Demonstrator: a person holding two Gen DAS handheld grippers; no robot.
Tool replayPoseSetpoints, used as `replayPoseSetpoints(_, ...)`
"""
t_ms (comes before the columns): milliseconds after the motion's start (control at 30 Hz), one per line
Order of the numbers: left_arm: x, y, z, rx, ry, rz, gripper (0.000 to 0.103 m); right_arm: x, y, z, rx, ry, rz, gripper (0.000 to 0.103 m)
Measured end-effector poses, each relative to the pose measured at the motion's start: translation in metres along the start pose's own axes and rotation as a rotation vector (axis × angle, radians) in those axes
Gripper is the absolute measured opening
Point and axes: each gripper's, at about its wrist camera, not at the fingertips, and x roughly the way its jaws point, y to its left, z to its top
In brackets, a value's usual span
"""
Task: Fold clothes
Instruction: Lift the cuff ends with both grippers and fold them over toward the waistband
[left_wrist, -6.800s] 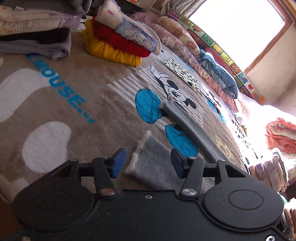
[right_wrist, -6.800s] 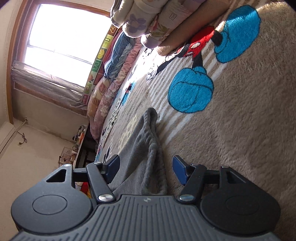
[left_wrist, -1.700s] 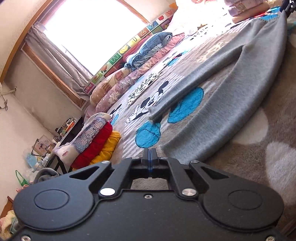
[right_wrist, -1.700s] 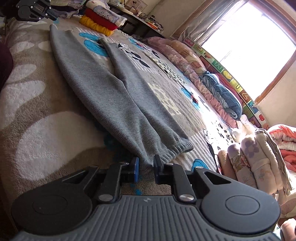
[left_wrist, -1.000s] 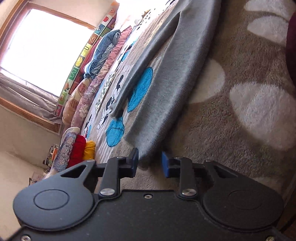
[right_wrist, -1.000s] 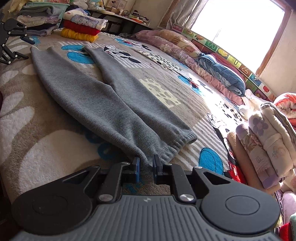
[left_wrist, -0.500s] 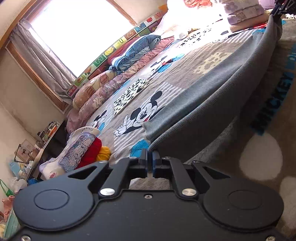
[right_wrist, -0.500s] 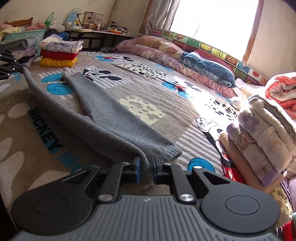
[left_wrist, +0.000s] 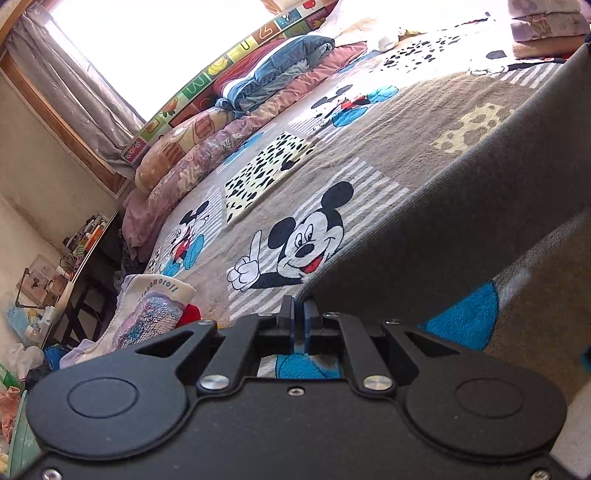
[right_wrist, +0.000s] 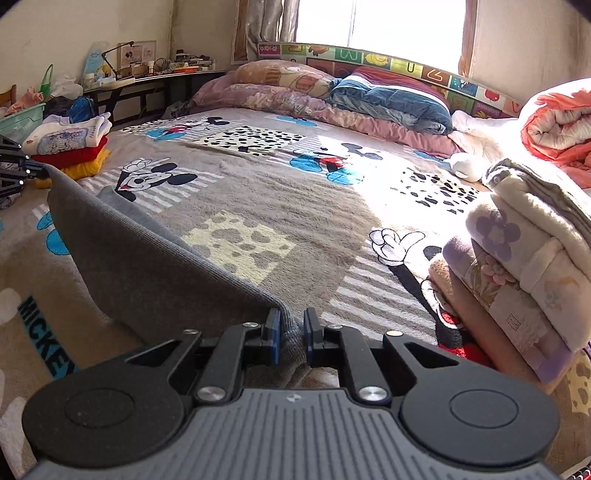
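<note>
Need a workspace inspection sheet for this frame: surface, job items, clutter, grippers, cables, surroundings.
Surface: bed under a cartoon-mouse blanket, no bare mattress showing.
Job's things: grey knit garment, lifted off the blanket and stretched between both grippers.
Clutter: folded clothes pile at one side; folded blankets stack at the other.
Grippers: left gripper shut on the garment's edge; right gripper shut on its cuff.
Cables: nothing seen.
Surroundings: bright window, curtain, pillows along the wall, crowded side desk.
</note>
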Motion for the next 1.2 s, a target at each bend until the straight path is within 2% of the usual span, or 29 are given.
replayPoseSetpoints(400, 0.050, 0.005, 0.032, -0.004, 0.093, -0.051, 0.004, 0.043, -0.029, 0.006, 0.112, 0.076, 0.022, 0.014)
replayPoseSetpoints(867, 0.115, -0.006, 0.049, -0.014, 0.250, -0.134, 0.004, 0.083, -0.054, -0.016, 0.271, 0.136, 0.050, 0.014)
replayPoseSetpoints(1033, 0.122, -0.006, 0.053, -0.027, 0.279, -0.138, 0.003, 0.088, -0.057, -0.019, 0.290, 0.135, 0.061, 0.013)
replayPoseSetpoints(1167, 0.120, 0.006, 0.058, -0.091, 0.284, -0.155, 0.004, 0.081, -0.055, -0.017, 0.276, 0.105, 0.064, 0.008)
replayPoseSetpoints(1200, 0.121, 0.008, 0.058, -0.103, 0.291, -0.161, 0.004, 0.079, -0.056, -0.018, 0.279, 0.095, 0.056, 0.001)
